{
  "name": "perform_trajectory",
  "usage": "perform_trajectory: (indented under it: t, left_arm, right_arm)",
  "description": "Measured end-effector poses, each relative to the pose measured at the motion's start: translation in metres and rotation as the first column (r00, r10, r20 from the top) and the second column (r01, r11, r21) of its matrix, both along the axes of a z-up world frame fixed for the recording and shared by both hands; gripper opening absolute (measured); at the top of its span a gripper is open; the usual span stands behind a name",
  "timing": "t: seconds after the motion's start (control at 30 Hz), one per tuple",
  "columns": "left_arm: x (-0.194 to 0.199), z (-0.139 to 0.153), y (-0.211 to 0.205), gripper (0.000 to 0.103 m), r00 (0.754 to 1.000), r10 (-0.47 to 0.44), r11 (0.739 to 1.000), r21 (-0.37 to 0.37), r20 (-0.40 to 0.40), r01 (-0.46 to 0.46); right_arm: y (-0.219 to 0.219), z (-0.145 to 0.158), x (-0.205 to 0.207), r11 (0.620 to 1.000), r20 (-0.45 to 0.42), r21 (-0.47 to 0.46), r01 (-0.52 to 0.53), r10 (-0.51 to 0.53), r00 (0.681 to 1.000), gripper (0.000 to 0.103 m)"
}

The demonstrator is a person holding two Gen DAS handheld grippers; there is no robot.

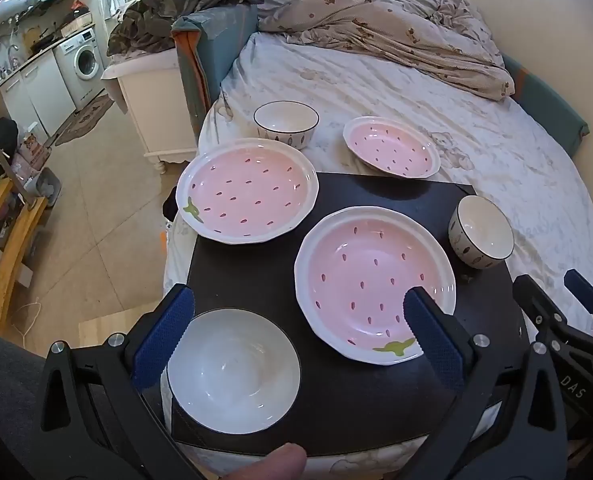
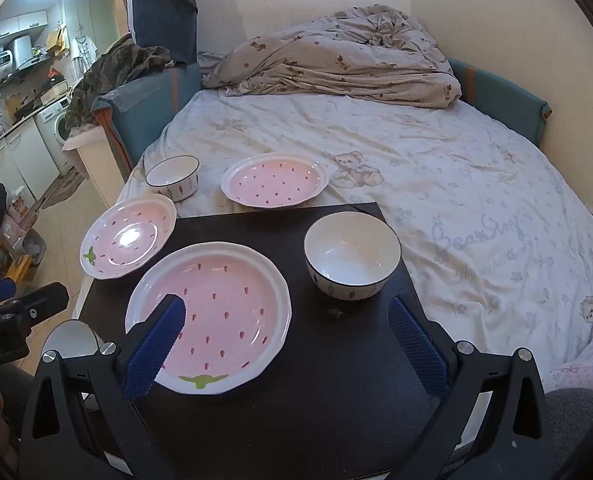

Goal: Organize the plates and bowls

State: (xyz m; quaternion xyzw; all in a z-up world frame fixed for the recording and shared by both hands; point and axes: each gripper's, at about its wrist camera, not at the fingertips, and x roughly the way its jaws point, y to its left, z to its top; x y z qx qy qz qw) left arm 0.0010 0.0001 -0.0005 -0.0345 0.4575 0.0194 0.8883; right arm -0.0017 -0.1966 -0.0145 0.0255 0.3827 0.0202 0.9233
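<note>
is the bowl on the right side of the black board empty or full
Empty: the bowl stands upright on the black board, its white inside bare.

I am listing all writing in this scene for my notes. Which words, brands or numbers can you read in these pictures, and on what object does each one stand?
"DAS": on the right gripper body, in the left wrist view.
"bot.AI": on the left gripper body, first letters cut off.
"Bear Story": pale script on the bed sheet; the smaller line under it is too faint to read.
Display on the kitchen appliance: too blurred.
</note>
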Motion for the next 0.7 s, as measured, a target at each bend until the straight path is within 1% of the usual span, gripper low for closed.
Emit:
perform_trajectory:
  t: [0.5, 0.53, 0.7]
  left_arm:
    - [0.0036, -0.0011, 0.0028, 0.103, 1.0, 0.005, 1.0, 0.005, 0.007, -0.005]
    - [-0.0006, 0.0035, 0.0004, 0.103, 1.0, 0.002, 1.0, 0.01, 0.01, -0.003]
    - [0.0006, 0.0062, 0.001, 0.103, 1.0, 0.001, 1.0, 0.011, 0.01, -0.001]
  right_arm:
    - [-0.0004, -0.001, 0.0006, 1.0, -0.003, 0.004, -0.001, 0.001, 1.0, 0.103]
    - [-0.0004, -0.0009, 0.0004, 1.0, -0.001, 0.003, 0.0, 0.0, 1.0, 0.103]
    - [-0.0003, -0.0014, 0.0004, 1.0, -0.001, 0.003, -0.001, 0.001, 1.0, 0.103]
